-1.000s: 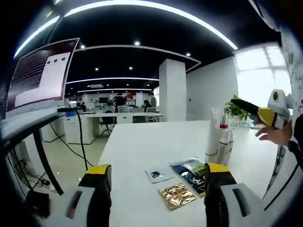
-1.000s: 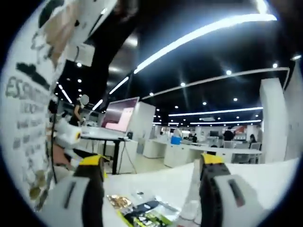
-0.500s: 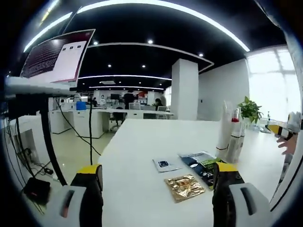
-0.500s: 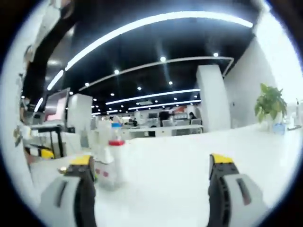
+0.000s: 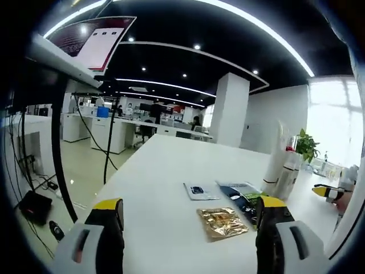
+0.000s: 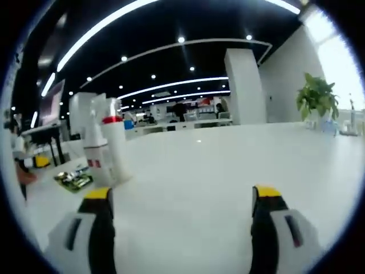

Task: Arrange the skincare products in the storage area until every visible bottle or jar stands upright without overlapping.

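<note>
Bottles (image 5: 280,168) stand upright, close together, on the white table (image 5: 165,171), toward the far right in the left gripper view; one is a tall pale tube, the other carries a red band under a clear cap. Just in front of them lie flat packets: a gold foil sachet (image 5: 222,222), a dark green-and-black pouch (image 5: 242,200), and a small white sachet (image 5: 199,191) with a dark mark. The packets sit near one another; whether the dark pouch touches the bottles cannot be told.

Left gripper (image 5: 190,245): jaws spread wide, yellow tips, nothing between them, hovering over the near table edge. The other gripper's yellow tip (image 5: 324,192) enters at far right, beside the person's hand.

Right gripper view: the bottles (image 6: 105,145) stand at left, red band visible, with the green pouch (image 6: 74,180) lying at their base. Right gripper (image 6: 183,228): jaws spread apart, empty, over bare tabletop well away from the bottles. A potted plant (image 6: 317,100) stands at the far right.
</note>
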### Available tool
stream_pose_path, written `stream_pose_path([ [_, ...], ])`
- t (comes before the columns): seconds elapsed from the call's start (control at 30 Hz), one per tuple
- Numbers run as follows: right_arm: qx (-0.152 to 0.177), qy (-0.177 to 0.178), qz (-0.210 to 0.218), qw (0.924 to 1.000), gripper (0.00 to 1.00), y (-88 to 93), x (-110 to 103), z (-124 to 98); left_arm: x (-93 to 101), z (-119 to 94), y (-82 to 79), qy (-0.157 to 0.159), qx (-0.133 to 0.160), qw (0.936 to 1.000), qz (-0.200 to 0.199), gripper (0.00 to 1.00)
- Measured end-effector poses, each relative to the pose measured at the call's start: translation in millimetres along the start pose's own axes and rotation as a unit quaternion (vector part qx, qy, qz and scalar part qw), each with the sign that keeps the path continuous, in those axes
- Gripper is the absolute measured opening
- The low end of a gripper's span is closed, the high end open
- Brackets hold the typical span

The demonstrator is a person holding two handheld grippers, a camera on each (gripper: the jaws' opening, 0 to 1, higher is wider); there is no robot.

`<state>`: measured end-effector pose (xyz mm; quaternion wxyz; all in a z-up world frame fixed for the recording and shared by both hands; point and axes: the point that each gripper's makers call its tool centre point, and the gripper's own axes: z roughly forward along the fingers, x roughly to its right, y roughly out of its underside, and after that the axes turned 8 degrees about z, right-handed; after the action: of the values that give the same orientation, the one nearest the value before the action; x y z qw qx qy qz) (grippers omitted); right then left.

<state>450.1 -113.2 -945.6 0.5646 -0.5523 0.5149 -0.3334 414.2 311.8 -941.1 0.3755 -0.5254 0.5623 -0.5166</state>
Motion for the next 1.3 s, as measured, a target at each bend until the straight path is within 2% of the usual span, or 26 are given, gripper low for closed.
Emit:
stream_pose_path([
  [0.17,-0.011,-0.003,-0.006,0.9999,0.99,3.3,-0.3,-0.7,-1.1,-1.1,6.3,0.003,-0.017,0.9998,0.012,1.00],
  [0.4,-0.067,-0.016,-0.003,0.9976,0.99,12.9,-3.9,3.2,0.4,-1.7,7.9,0.004,-0.009,0.9998,0.020,1.00],
  [0.53,-0.092,-0.025,-0.019,0.9952,0.99,19.5,-7.9,2.9,-4.4,-3.0,5.7,-0.007,0.001,0.9999,0.014,1.00],
  [0.77,-0.097,-0.018,-0.014,0.9950,0.97,20.0,-5.6,1.9,-9.3,-6.2,4.4,-0.018,0.015,0.9997,0.010,1.00],
  [0.93,-0.079,-0.005,-0.009,0.9968,0.96,15.4,-1.9,1.4,-8.8,-6.7,6.5,-0.019,0.014,0.9997,0.011,0.99],
  [1.3,-0.070,0.005,-0.020,0.9973,0.93,13.5,1.9,2.2,-10.4,-7.7,7.6,-0.019,0.012,0.9997,0.006,0.98],
])
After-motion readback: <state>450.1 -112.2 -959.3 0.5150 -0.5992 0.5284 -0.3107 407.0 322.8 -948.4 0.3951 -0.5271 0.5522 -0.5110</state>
